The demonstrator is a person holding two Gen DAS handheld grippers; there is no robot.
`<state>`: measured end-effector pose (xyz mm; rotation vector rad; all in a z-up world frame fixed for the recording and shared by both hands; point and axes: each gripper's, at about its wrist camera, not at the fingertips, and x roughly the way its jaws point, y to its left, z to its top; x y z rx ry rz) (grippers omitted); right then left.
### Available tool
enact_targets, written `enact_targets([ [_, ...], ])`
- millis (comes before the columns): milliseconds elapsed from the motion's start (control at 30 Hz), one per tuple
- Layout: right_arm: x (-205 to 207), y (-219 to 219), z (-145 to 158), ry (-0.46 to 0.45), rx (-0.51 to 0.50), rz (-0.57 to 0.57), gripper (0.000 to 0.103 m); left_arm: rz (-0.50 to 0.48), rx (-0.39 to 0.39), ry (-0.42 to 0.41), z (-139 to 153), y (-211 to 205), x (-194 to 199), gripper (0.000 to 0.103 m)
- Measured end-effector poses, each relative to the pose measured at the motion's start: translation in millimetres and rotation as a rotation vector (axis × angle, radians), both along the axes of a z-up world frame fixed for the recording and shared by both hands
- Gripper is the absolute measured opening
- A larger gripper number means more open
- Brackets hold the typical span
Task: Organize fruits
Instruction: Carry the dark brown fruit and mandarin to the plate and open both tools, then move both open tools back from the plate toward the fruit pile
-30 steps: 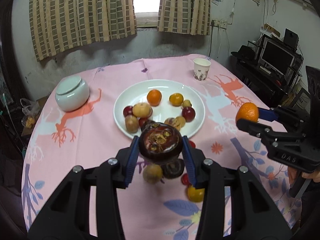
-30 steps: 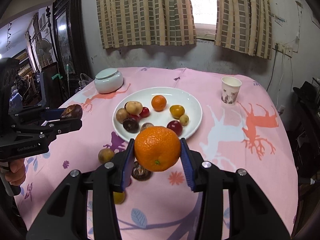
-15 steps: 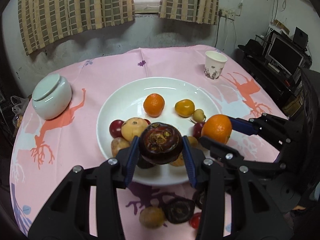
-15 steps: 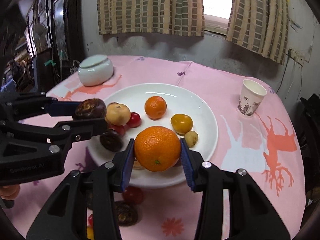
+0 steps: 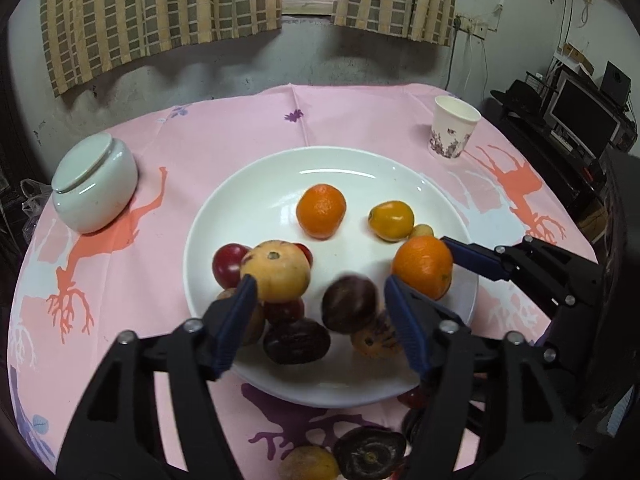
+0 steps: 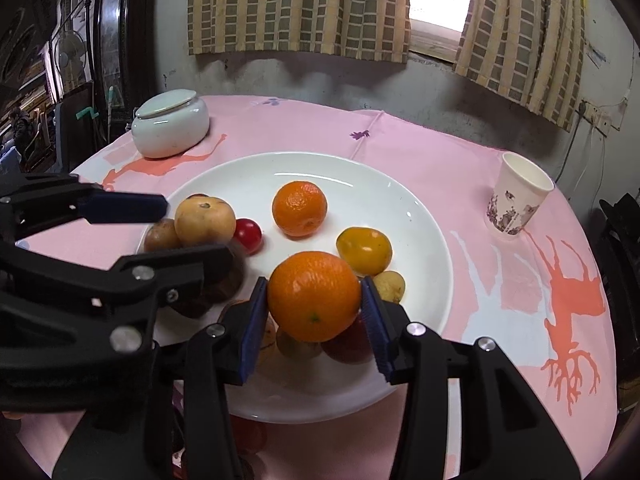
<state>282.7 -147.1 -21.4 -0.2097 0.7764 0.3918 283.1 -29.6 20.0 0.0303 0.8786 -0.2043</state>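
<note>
Fruits [image 5: 320,210] on white plate [image 5: 248,184]; both grippers' jaws opening, dark fruit [image 5: 350,304] and orange [image 6: 314,296] between.

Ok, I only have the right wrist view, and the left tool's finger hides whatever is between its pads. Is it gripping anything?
Observer: No. The left tool has its jaws opening. A dark purple fruit is between them over the plate, blurred and touching neither side.
Operator: My own tool blocks the cloth on the near side of the plate. Is there any fruit there?
Observer: Yes. A dark fruit and a yellowish one lie side by side on the tablecloth, just off the plate's near rim.
</note>
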Motion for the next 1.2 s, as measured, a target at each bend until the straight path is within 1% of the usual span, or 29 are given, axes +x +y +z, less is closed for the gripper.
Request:
enact_targets([
  [33,0,-1,1,-0.015,-0.001,0.002,0.057,-0.004,-0.007,0.0,2,1,-1,0.072],
  [133,-7,-8,9,-0.051,0.008,-0.015,0.057,0.016,-0.01,-0.003,8,6,-6,0.076],
  [233,-14,-24,16,-0.028,0.064,-0.034,0.057,0.022,-0.013,0.007,11,11,-15,0.076],
  [300,-24,-33,20,-0.019,0.082,-0.036,0.057,0.024,-0.012,0.004,14,15,-25,0.076],
  [567,-67,-59,34,-0.023,0.098,-0.049,0.057,0.045,0.0,-0.008,27,30,-65,0.076],
  [667,-82,-65,45,-0.031,0.097,-0.065,0.057,0.052,0.005,-0.011,35,32,-81,0.076],
  [800,-100,-69,63,-0.056,0.108,-0.066,0.057,0.048,0.015,-0.034,48,32,-100,0.076],
  [900,-115,-68,71,-0.061,0.11,-0.059,0.057,0.047,0.013,-0.051,58,32,-117,0.077],
  [1000,-131,-65,71,-0.058,0.111,-0.041,0.057,0.044,0.008,-0.063,61,31,-131,0.079],
  [1200,-158,-54,57,-0.031,0.106,-0.012,0.057,0.043,0.007,-0.062,49,31,-157,0.079],
])
